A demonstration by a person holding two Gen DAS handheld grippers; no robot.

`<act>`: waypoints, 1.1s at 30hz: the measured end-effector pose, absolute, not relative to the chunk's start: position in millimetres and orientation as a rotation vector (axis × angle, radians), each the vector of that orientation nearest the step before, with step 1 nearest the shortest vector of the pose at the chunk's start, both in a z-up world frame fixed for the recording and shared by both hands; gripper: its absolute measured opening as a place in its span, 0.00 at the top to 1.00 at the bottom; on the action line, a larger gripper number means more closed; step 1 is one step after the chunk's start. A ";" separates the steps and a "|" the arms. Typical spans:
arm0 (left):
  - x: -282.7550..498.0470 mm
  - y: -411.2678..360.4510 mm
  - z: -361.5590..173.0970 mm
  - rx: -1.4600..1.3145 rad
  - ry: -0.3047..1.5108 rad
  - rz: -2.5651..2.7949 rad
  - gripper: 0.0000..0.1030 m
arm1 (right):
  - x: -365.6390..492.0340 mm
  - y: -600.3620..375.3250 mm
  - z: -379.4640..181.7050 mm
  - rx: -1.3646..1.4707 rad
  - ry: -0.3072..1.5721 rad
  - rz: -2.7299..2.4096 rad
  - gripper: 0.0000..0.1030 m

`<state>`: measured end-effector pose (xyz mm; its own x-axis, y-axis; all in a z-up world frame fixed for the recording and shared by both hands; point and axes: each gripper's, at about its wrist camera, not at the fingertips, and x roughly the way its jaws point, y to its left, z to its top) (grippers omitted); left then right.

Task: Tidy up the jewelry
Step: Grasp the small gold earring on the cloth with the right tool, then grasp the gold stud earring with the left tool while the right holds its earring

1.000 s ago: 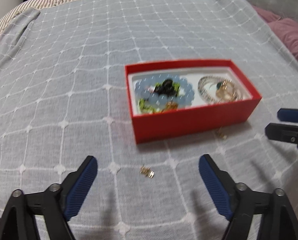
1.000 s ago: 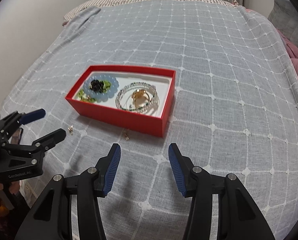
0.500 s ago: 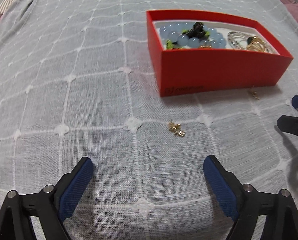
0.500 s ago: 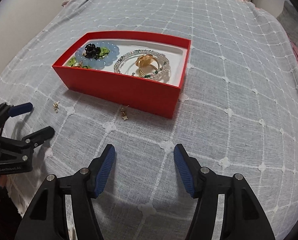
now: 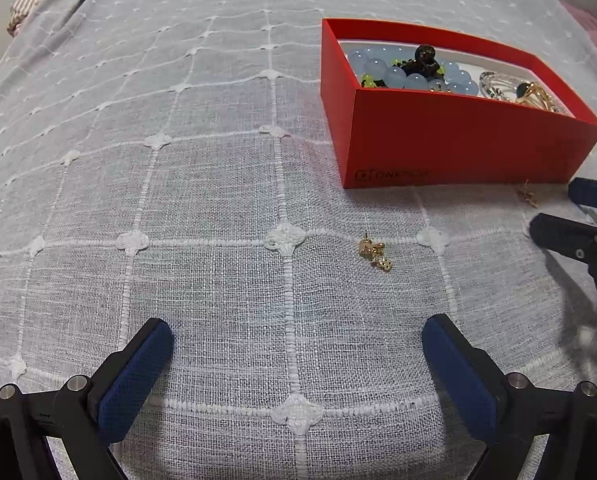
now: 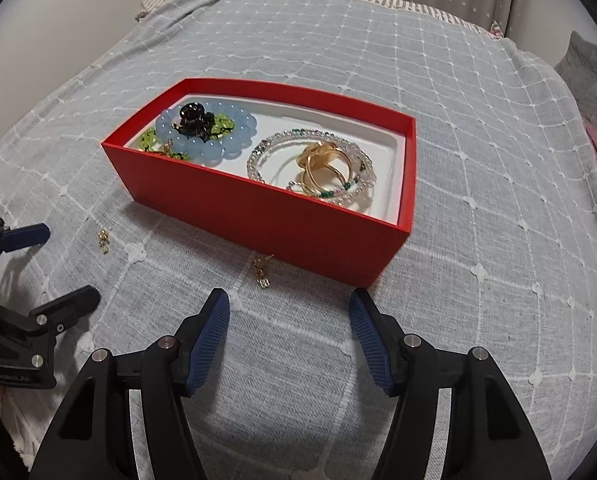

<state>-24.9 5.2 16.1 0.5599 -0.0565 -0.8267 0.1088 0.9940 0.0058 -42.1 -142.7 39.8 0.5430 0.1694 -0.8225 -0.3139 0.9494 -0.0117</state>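
Earrings still loose on the bed as both tongs drop in

Tongs on both sides have come down close to the bedspread (image 5: 218,208) over the last second, where before they looked on the box from higher and further back. The left tongs (image 5: 298,344) have spread from fairly wide to as wide as they go and their jaws are opening yet, with nothing between them but cloth. The right tongs (image 6: 290,320) have widened too, from about half open to a middling gap, and they hold nothing either.

Near the front edge of the bed stands the red box (image 6: 290,220), already carrying the blue bead bracelet (image 6: 218,136), a clear bead strand (image 6: 266,152) and a gold ring (image 6: 322,164). Two pieces lie outside it. One gold earring (image 5: 374,254) rests on the bedspread just ahead of the left tongs, a little toward their right finger. The other gold earring (image 6: 261,274) lies just beside the box's near wall, ahead of the right tongs and nearer their left finger.

To my eye each hand has picked its own earring, and the lowering and widening is the lead-in to a pinch. Such small flat things on soft cloth may slip or get pressed into the weave. A second ago the left-hand earring sat midway between the pads; now it sits off to the right, so some sideways correction looks needed
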 end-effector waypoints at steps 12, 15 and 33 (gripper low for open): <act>-18.3 7.3 16.0 0.054 0.988 -0.091 0.00 | -32.9 -127.9 36.1 -0.143 0.933 0.309 0.64; -17.8 5.8 16.2 0.072 0.982 -0.097 0.00 | -32.3 -124.6 36.1 -0.140 0.932 0.318 0.74; -15.6 1.1 27.3 0.005 0.977 -0.148 0.28 | -35.6 -118.0 42.5 -0.111 0.930 0.340 0.95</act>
<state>-15.6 1.1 27.3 0.5505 -0.1228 -0.8257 0.1277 0.9899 -0.0621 -35.6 -118.0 42.5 0.5487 0.2392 -0.8011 -0.3343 0.9410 0.0520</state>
